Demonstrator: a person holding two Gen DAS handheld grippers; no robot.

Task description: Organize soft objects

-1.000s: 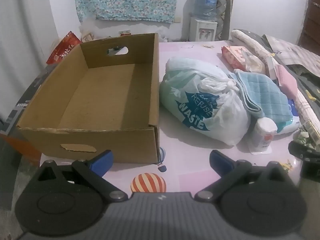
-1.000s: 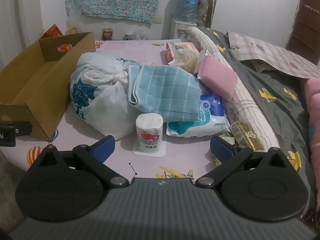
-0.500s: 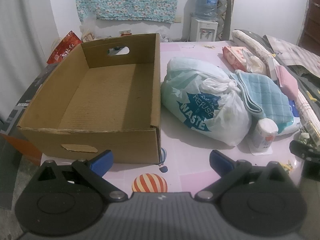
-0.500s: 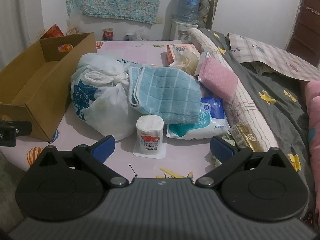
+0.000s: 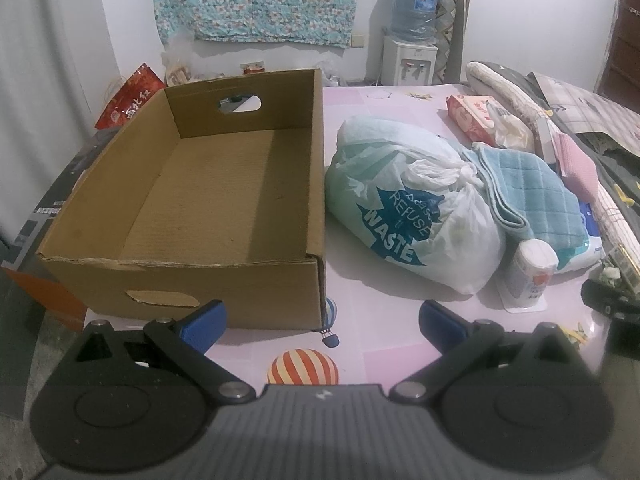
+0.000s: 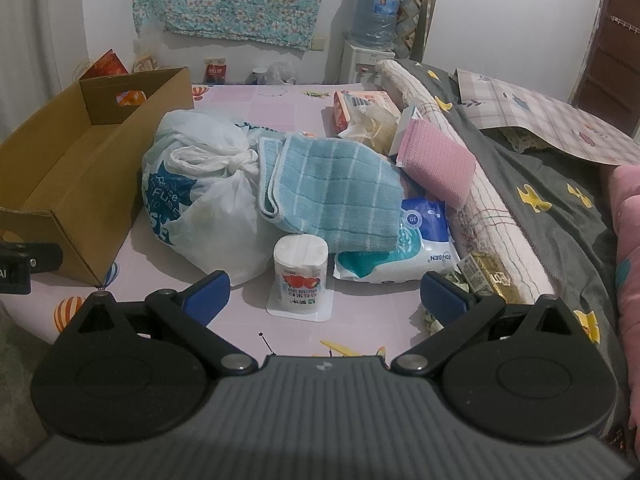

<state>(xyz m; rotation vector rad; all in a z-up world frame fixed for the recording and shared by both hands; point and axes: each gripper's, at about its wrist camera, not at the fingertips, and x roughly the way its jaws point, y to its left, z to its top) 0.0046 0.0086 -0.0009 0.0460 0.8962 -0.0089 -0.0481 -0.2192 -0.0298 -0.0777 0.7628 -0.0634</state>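
Note:
An empty cardboard box (image 5: 224,200) (image 6: 52,168) stands on the pink sheet at the left. Right of it lies a tied white plastic bag (image 5: 404,208) (image 6: 196,196), with a folded blue towel (image 5: 528,192) (image 6: 332,192) leaning on it. A pink cloth (image 6: 436,164), a wet-wipes pack (image 6: 404,252) and a small tissue roll (image 6: 301,276) (image 5: 532,276) sit nearby. My left gripper (image 5: 322,322) hovers open in front of the box corner. In front of the tissue roll my right gripper (image 6: 325,292) is open and holds nothing.
A red tissue packet (image 5: 472,116) lies further back on the sheet. A rolled checked blanket (image 6: 460,168) and a grey quilt (image 6: 560,200) border the right side. A water dispenser (image 5: 412,44) stands by the far wall. Bare sheet shows near the front edge.
Both views have shifted only slightly; the left gripper's view has crept a little back and up. Nothing was grasped or moved.

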